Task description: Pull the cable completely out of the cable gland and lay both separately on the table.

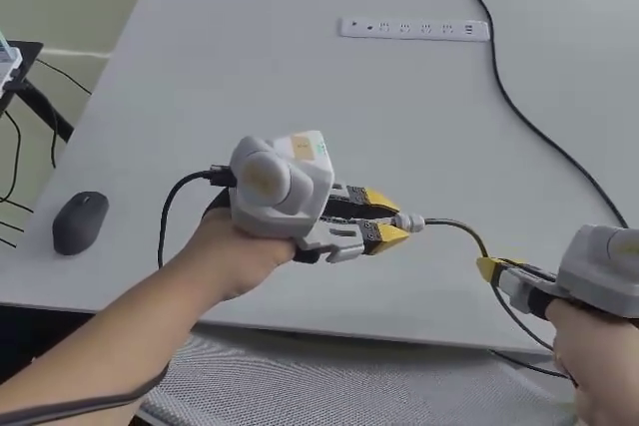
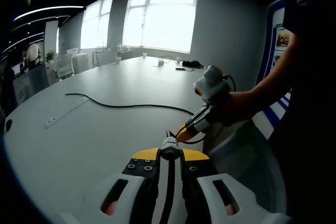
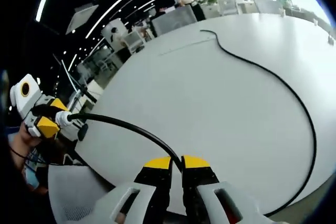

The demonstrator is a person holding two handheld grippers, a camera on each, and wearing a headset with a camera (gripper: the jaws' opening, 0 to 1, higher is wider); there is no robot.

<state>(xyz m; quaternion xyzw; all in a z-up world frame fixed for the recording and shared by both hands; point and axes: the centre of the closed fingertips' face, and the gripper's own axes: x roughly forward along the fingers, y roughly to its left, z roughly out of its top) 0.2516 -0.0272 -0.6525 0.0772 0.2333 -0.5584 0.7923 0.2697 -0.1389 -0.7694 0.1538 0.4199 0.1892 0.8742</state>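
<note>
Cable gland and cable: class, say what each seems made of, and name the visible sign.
The cable gland looks like pale grey matte plastic, without metallic glint. The cable looks sheathed in smooth black rubber or PVC; it curves flexibly between the left tongs and the right tongs.

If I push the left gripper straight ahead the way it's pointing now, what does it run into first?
Probably the right gripper, shut on the cable just ahead of the cable gland that the left gripper holds; depth is uncertain.
</note>
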